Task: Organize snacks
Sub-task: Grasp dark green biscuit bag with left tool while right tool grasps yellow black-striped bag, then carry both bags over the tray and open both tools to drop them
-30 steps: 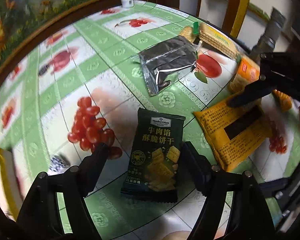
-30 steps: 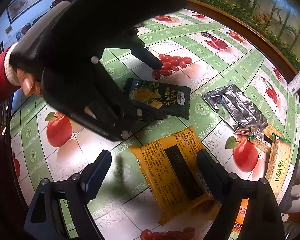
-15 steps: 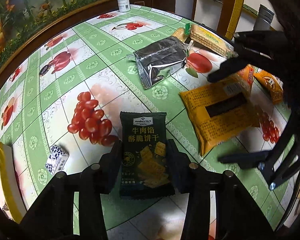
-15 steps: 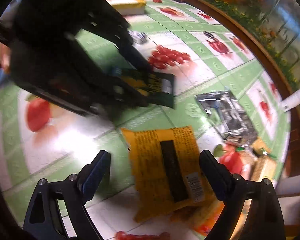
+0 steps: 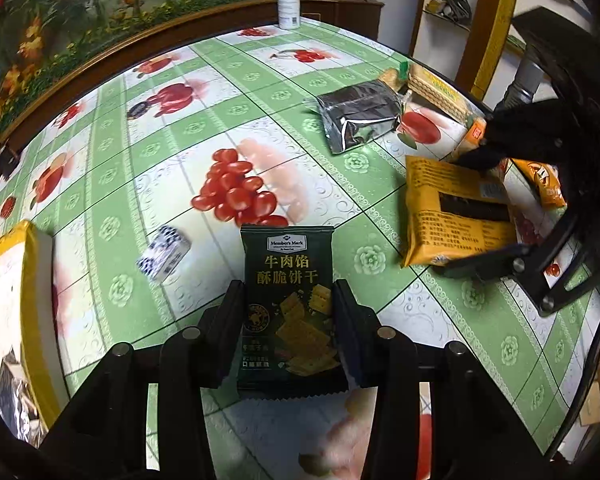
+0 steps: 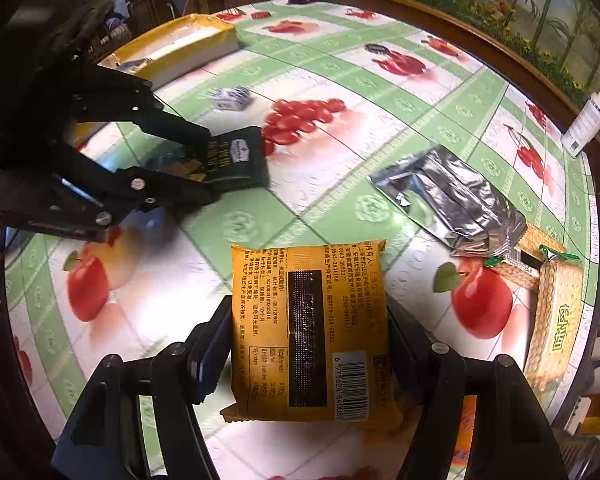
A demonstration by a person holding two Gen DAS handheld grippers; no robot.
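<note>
Snacks are now in both of your tools: a second ago each one stood wide over a packet lying flat on the tabletop (image 5: 260, 92), and since then both have closed in. Your left tool (image 5: 289, 312) has narrowed onto the dark green cracker packet (image 5: 288, 280), its fingers pressing the packet's two long edges at the lower middle of the left wrist view. Your right tool (image 6: 308, 344) has just been closing, and the orange snack packet (image 6: 308, 320) sits between its fingers with both sides touching, low in the right wrist view. I judge that both pickups are made and the next job is carrying each packet to its place. The right wrist view shows your left tool (image 6: 210, 168) from the side at middle left, with the green packet (image 6: 236, 160) slightly blurred, and the yellow-edged box (image 6: 180, 46) whole at upper left. The left wrist view shows that box (image 5: 16, 300) only cut off at the left edge, but gives the green packet's printed front. Both views show the silver foil pouch (image 5: 358, 116) and the small blue-and-white candy (image 5: 164, 250) untouched.
</note>
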